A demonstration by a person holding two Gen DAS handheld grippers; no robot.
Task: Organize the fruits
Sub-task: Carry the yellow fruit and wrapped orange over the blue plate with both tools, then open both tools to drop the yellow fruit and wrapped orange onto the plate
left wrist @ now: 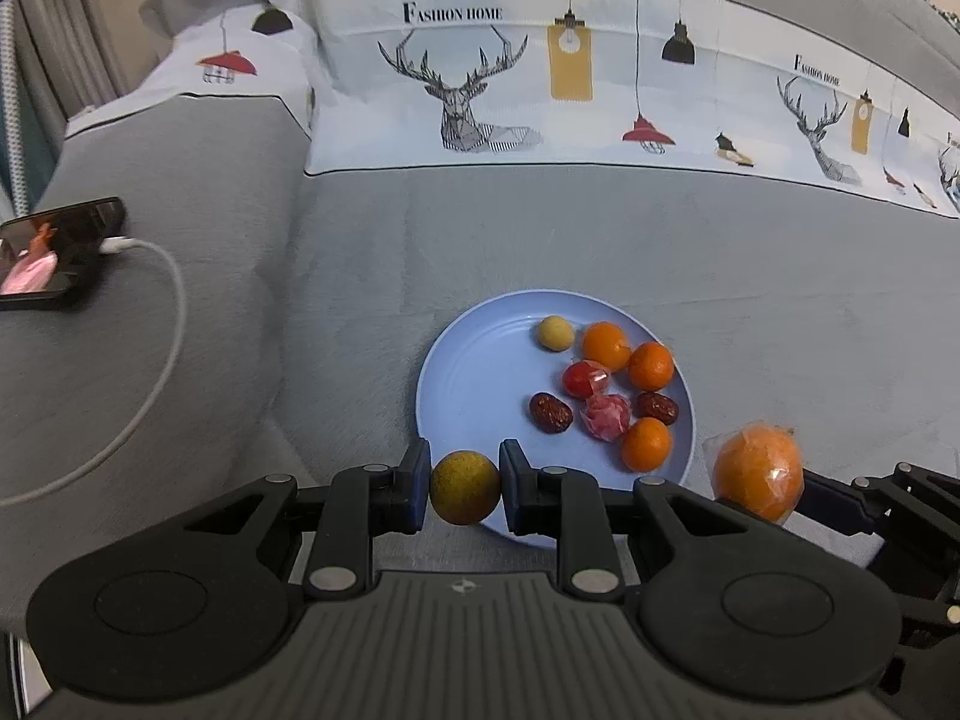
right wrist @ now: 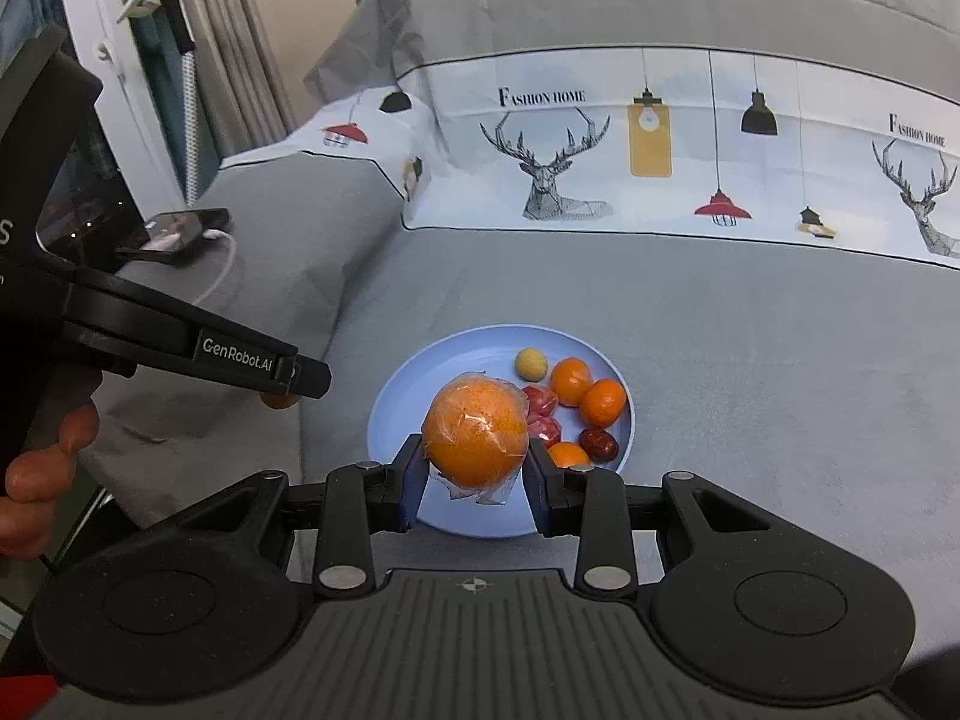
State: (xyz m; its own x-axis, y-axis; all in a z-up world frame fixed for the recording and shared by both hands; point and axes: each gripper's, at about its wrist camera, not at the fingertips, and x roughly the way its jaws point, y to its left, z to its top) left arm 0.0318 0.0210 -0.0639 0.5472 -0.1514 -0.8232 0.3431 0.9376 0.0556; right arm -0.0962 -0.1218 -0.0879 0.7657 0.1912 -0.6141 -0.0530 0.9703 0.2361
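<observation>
A light blue plate (left wrist: 468,372) lies on the grey sofa seat and holds several small fruits: oranges (left wrist: 606,343), red dates (left wrist: 550,412), wrapped red pieces (left wrist: 606,417) and a pale yellow ball (left wrist: 555,333). My left gripper (left wrist: 465,487) is shut on a small yellow-green round fruit (left wrist: 465,486) at the plate's near rim. My right gripper (right wrist: 475,468) is shut on a plastic-wrapped orange (right wrist: 475,438) above the plate (right wrist: 396,414). That wrapped orange (left wrist: 759,474) also shows at the plate's right in the left wrist view.
A phone (left wrist: 54,258) on a white charging cable (left wrist: 162,324) rests on the sofa's left arm. A printed cover (left wrist: 540,90) with deer and lamps lines the backrest. A hand (right wrist: 36,480) holds the left gripper's body (right wrist: 198,354) at the left of the right wrist view.
</observation>
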